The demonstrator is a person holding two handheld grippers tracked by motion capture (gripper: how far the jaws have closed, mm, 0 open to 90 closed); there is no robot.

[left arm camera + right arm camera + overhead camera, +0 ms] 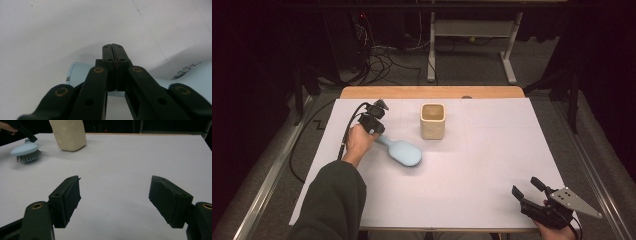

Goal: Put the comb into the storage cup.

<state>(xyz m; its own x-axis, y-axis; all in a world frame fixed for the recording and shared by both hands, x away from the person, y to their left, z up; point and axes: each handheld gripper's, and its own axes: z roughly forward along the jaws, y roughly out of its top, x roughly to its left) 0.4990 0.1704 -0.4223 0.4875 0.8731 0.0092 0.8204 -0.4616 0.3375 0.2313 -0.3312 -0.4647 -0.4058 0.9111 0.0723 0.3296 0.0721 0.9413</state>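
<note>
- Hairbrush (404,152) lies bristles-down, left of centre in the high view, just below-left of the beige cup (432,120).
- Left hand-held gripper (375,131) is clamped on its handle; lift level, keep the head clear of the cup.
- Right hand-held gripper (529,190), lower right, jaws apart, holding nothing.

The hairbrush (404,152) looks like smooth pale-blue plastic with a soft satin sheen; its bristles (28,158), at its underside, read as stiff grey plastic. At about two o'clock from it, the cream square cup (432,121) has a matt, slightly dimpled surface, like unglazed ceramic or stone. The bench (472,165) wears a matt white sheet, with bare wood along its twelve o'clock edge. The left claw (115,53) is matt black plastic with brassy metal rivets; the right claw (115,202) carries rough black pads.
</note>
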